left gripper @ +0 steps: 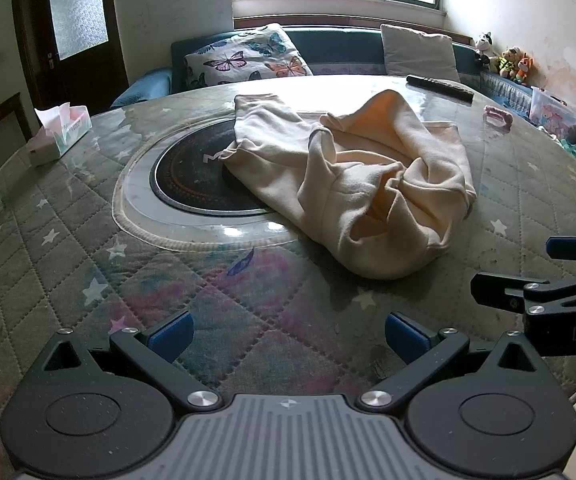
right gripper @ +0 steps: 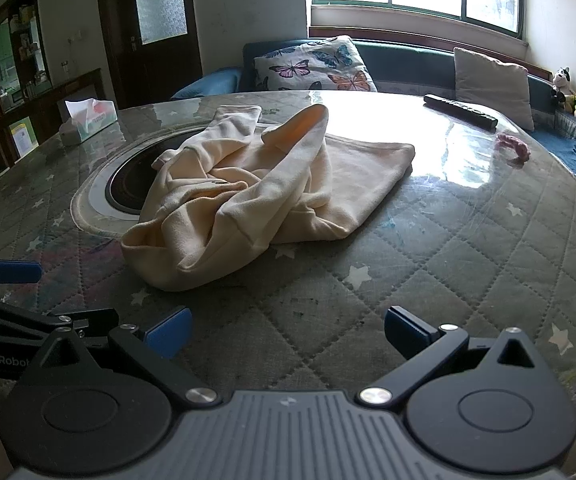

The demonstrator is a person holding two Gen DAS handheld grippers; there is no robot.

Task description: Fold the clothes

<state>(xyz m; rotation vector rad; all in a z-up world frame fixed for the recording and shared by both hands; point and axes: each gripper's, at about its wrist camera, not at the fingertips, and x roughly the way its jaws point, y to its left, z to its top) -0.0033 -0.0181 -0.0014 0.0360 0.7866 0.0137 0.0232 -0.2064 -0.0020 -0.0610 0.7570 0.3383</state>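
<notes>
Left claw (left gripper: 286,334) and right claw (right gripper: 286,332) both spread wide, empty, short of the crumpled garment (left gripper: 348,176).

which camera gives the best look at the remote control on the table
The right wrist view: the remote control lies whole and larger on the far table edge, against glare. The left wrist view shows it smaller and farther off, beyond the cream garment.

Part of the dark round plate (left gripper: 192,176) hidden under the cream sweater (left gripper: 352,176), right gripper (left gripper: 528,268) cut off at three o'clock, letters on the plate half covered, little toys (left gripper: 508,62) at two o'clock too small to tell apart
</notes>
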